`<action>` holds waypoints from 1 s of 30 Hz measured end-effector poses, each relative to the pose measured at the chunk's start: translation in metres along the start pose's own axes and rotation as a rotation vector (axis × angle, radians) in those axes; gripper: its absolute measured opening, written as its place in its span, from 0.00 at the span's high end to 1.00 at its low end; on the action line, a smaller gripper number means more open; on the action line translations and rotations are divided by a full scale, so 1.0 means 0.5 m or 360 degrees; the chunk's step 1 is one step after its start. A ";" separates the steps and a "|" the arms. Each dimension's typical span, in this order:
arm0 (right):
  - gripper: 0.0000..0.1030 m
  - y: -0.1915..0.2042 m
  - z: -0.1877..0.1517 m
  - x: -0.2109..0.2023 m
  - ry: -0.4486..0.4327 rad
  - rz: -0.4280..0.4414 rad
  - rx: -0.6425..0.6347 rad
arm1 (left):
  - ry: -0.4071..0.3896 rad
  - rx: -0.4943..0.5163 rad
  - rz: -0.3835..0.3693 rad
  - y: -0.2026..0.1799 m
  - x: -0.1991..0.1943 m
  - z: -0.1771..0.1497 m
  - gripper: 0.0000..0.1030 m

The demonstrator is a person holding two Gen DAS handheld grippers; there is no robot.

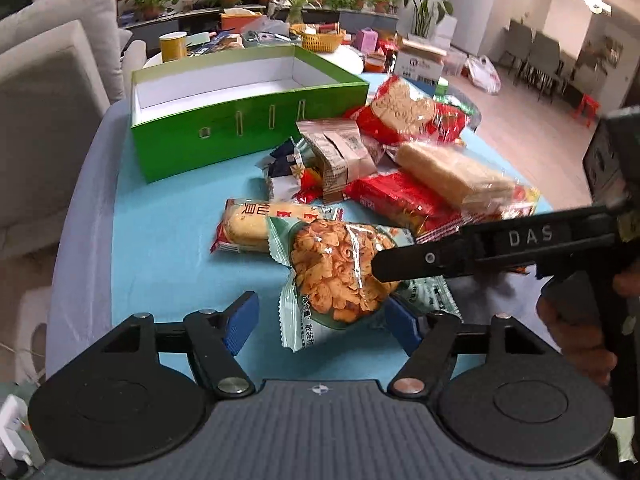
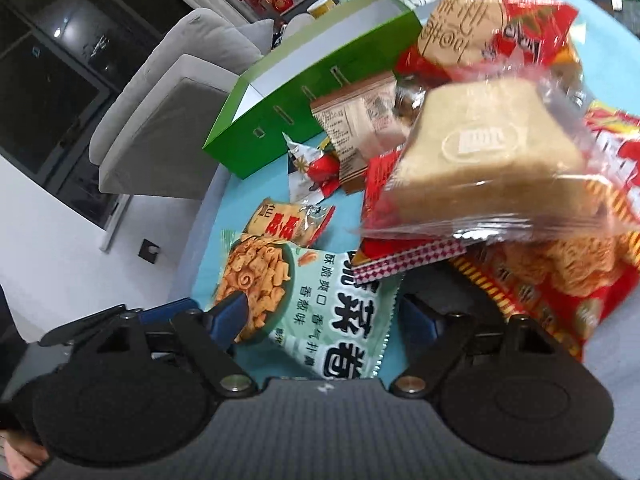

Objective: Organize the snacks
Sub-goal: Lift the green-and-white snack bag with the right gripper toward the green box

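We see both grippers at the near edge of the blue table, both on the same pale-green snack bag. Left gripper jaws spread, bag between the pads, not pinched. Right gripper jaws also wide, bag lying loose between them. Bag's long axis runs toward the left gripper, corner poking into its gap, so we judge left nearer. Green box sits empty at the far left corner, beyond the pile.
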State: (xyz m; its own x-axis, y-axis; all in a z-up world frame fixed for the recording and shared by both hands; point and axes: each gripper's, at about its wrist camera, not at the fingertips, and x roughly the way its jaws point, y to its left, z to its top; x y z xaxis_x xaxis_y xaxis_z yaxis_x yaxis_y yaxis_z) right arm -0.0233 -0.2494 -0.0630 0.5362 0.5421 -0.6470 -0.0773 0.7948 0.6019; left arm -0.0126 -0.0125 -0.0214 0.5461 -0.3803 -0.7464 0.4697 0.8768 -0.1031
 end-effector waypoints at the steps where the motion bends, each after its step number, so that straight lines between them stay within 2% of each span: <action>1: 0.23 0.005 0.001 0.002 -0.0001 -0.0004 -0.0010 | 0.0011 0.0008 0.0001 -0.002 0.008 0.000 0.35; 4: 0.23 0.017 0.001 0.011 0.0009 -0.0009 -0.0048 | 0.0054 -0.0015 -0.0030 0.002 0.029 -0.002 0.36; 8: 0.24 0.032 0.002 0.018 0.0007 -0.0031 -0.0116 | 0.0060 -0.0045 -0.0042 0.001 0.039 -0.004 0.44; 11: 0.30 0.045 0.005 0.011 -0.0018 -0.0035 -0.0161 | 0.0011 0.0002 -0.0013 -0.012 0.024 0.000 0.46; 20: 0.30 0.080 0.029 -0.023 -0.0077 0.0052 -0.0164 | -0.0136 -0.0010 0.0043 -0.012 -0.046 0.020 0.46; 30: 0.30 0.148 0.057 -0.049 -0.0175 0.0109 -0.0310 | -0.0296 -0.0051 0.0096 0.006 -0.110 0.042 0.45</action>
State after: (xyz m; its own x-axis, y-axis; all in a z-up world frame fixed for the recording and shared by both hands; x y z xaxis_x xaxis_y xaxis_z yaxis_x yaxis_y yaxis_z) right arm -0.0182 -0.2117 0.0108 0.6117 0.5719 -0.5466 -0.2718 0.8008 0.5337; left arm -0.0268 0.0049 0.0331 0.6927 -0.3721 -0.6179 0.4115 0.9074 -0.0852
